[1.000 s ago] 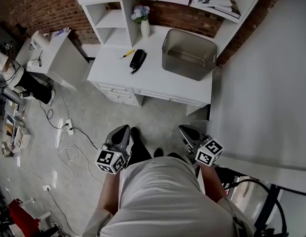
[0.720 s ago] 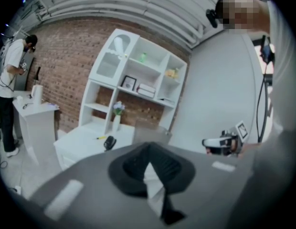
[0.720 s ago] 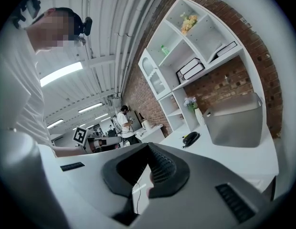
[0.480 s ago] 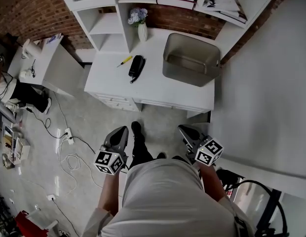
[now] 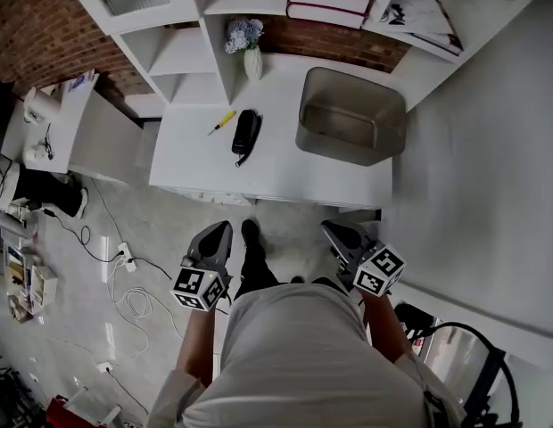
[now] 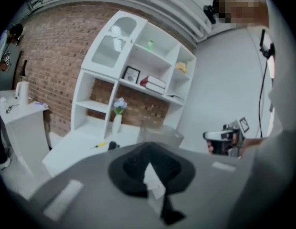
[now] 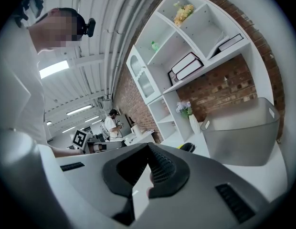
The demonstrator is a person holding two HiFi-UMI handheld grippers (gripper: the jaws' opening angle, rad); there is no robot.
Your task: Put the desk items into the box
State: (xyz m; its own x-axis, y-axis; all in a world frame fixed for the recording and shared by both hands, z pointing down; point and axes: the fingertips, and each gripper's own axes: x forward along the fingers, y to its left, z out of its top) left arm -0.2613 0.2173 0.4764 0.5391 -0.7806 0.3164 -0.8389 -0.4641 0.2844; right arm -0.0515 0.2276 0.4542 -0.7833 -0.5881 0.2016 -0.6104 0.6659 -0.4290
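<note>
Box [image 5: 346,148] stands on desk [image 5: 285,166] (left gripper [image 5: 224,229], right gripper [image 5: 330,230] both closed).

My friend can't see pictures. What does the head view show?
From above, a person faces a white desk, holding a left gripper and a right gripper, both shut and empty. The desk holds a grey box, a black object, a thin yellow item and a vase.

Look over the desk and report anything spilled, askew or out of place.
Nothing stands out. The vase stands upright, the box sits level with its open side up, and the yellow tool and black item lie flat on the desk. Nothing looks spilled.
</note>
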